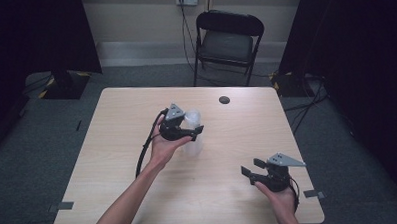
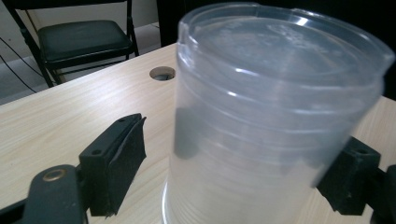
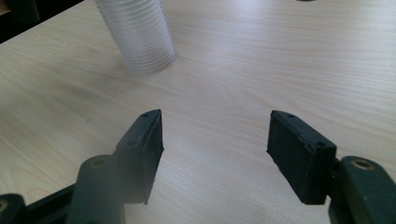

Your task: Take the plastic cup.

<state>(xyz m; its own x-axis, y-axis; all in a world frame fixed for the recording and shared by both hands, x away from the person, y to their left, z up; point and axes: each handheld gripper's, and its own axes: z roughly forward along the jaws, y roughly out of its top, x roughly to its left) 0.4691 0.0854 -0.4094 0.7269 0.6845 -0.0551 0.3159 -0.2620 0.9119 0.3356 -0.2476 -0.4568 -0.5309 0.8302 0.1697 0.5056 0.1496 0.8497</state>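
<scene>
Clear plastic cups, nested into one stack point(image 1: 193, 133), are standing upright on the wooden table point(image 1: 117, 145), slightly left of centre and toward the far half. The left gripper point(image 1: 197, 132) is sitting around the stack with its jaws spread wide: in the left gripper view a gap is showing between the left pad and the cup wall, while contact on the other side cannot be determined. The right gripper point(image 1: 249, 169) is hovering near the right front corner, well apart from the stack, jaws spread with nothing between them.

The pale wood tabletop point(image 1: 139, 184) carried a stack of clear cups point(image 1: 193, 134), standing upright near its grommet hole point(image 1: 224, 99).
</scene>
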